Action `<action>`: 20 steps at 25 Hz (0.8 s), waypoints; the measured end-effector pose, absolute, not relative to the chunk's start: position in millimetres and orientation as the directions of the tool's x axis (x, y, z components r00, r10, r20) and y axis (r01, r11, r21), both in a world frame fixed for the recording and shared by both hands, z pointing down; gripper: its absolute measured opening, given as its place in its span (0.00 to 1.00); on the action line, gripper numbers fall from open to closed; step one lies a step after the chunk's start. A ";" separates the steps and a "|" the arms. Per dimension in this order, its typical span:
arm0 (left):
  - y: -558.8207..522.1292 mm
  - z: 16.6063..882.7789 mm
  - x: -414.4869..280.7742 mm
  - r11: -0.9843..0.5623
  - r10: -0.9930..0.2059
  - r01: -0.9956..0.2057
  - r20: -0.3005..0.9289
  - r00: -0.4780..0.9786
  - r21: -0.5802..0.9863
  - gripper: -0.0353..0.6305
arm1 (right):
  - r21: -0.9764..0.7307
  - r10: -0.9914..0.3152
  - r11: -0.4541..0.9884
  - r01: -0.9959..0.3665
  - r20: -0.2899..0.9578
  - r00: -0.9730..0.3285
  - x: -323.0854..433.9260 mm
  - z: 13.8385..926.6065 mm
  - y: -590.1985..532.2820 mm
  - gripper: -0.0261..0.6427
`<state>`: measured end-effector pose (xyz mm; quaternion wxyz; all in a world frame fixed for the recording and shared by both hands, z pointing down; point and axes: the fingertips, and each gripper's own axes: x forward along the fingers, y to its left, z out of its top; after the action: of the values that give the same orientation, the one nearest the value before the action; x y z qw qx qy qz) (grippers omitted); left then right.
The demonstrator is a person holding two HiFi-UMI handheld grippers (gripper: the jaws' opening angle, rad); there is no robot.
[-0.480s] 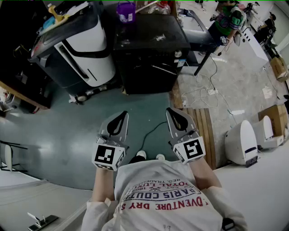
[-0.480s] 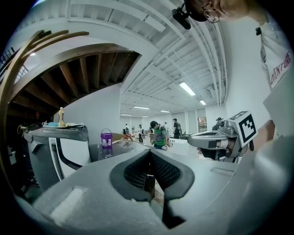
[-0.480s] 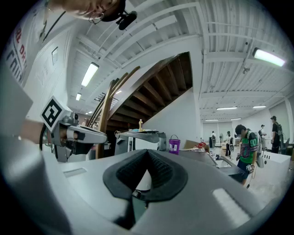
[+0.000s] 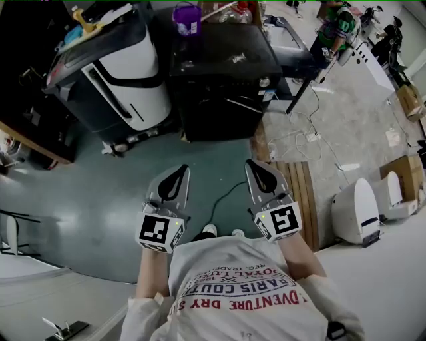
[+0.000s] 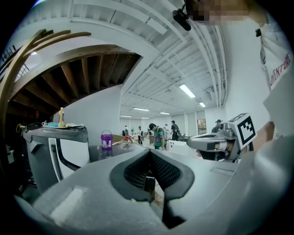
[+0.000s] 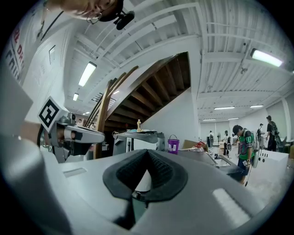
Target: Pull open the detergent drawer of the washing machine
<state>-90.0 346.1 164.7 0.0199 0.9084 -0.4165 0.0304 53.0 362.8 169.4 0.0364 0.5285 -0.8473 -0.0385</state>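
Almost nothing has moved since the earlier frame. Both grippers hold the same spots, and only the person in green (image 4: pixel 336 26) at the head view's upper right has shifted slightly toward the top edge.

The left gripper (image 4: pixel 178 170) and right gripper (image 4: pixel 253 164) sit side by side in the lower middle, level and pointing up the frame. Each has its jaws pressed together with nothing between them.

Well apart from them, across a stretch of bare teal floor (image 4: pixel 100 193), two appliances stand at the top. One is a white and grey appliance (image 4: pixel 126 73) at upper left, the other a black cabinet (image 4: pixel 219 80) at centre, with only a narrow gap between their facing edges. I cannot tell which is the washing machine, and no detergent drawer can be made out.

A purple bucket (image 4: pixel 187 18) stands on the cabinet's rear edge, and a yellow bottle (image 4: pixel 82 18) is on the white appliance.

A dark cable (image 4: pixel 223 196) lies on the floor between the grippers. Wooden planks (image 4: pixel 296 193) border the floor just right of the right gripper.
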 end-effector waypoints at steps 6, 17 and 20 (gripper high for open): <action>335.4 152.3 -108.3 -0.659 -0.752 -0.747 -0.035 0.659 0.093 0.47 | 0.079 -0.914 0.405 -0.911 0.023 -0.405 42.9 175.1 351.2 0.04; 296.6 185.2 -141.8 -0.645 -0.757 -0.752 0.028 0.653 0.136 0.49 | 0.096 -0.920 0.391 -0.915 0.076 -0.385 17.9 195.8 321.0 0.04; 278.0 195.4 -140.1 -0.636 -0.762 -0.759 0.043 0.646 0.137 0.49 | 0.095 -0.915 0.400 -0.912 0.092 -0.392 20.8 207.4 300.9 0.04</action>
<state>-140.1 278.0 195.4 0.0713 0.9045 -0.4204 -0.0091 20.8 300.9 207.4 0.0646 0.5476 -0.8341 -0.0147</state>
